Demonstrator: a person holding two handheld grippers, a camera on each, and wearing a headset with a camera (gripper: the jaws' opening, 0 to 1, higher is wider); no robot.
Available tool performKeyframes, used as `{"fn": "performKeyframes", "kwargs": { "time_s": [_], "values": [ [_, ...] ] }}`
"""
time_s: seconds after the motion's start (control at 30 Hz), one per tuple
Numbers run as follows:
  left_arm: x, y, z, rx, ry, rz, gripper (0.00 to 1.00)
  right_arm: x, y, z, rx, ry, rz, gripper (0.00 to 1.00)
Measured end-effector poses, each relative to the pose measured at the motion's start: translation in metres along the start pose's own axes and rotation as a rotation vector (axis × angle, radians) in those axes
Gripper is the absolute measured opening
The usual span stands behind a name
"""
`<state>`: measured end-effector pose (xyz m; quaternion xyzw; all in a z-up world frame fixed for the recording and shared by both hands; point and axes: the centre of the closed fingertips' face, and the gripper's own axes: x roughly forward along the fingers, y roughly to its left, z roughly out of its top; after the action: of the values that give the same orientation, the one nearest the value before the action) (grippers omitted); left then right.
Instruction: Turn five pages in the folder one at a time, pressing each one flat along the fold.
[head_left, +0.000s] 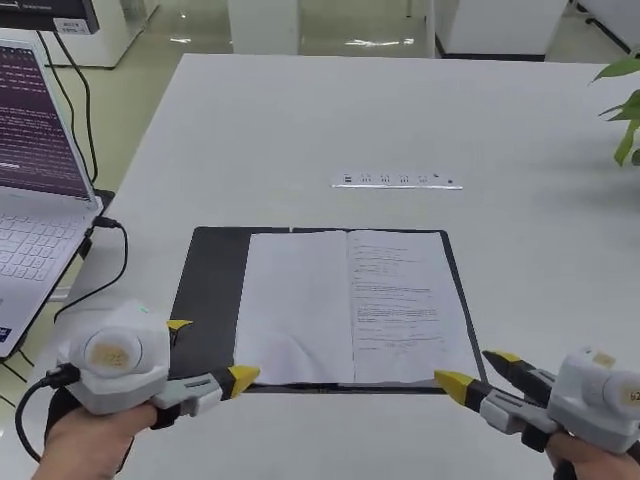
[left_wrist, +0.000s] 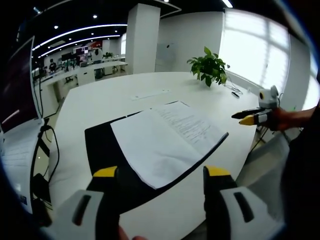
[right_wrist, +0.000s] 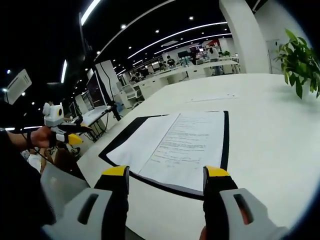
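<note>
We see the black open folder (head_left: 210, 290) lying flat on the white table (head_left: 400, 110), with a blank white page (head_left: 295, 300) on its left half and a printed white page (head_left: 400, 300) on its right half. Our left gripper (head_left: 210, 351) hovers at the folder's near left corner with its yellow-tipped jaws apart and nothing between them. Our right gripper (head_left: 479, 370) sits just off the folder's near right corner, also spread wide and empty. An open silver laptop (head_left: 30, 200) stands left of the folder.
</note>
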<state>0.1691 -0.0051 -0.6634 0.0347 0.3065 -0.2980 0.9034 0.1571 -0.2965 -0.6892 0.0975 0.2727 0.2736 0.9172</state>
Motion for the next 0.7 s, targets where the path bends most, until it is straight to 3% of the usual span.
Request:
{"fn": "performKeyframes", "kwargs": {
  "time_s": [0.37, 0.7],
  "values": [
    [0.010, -0.008, 0.004, -0.008, 0.001, -0.008, 0.67, -0.011, 0.000, -0.004, 0.018, -0.010, -0.018, 0.59],
    [0.024, -0.028, 0.006, 0.006, 0.017, -0.038, 0.67, -0.018, -0.002, -0.003, 0.047, -0.024, -0.028, 0.59]
  ]
}}
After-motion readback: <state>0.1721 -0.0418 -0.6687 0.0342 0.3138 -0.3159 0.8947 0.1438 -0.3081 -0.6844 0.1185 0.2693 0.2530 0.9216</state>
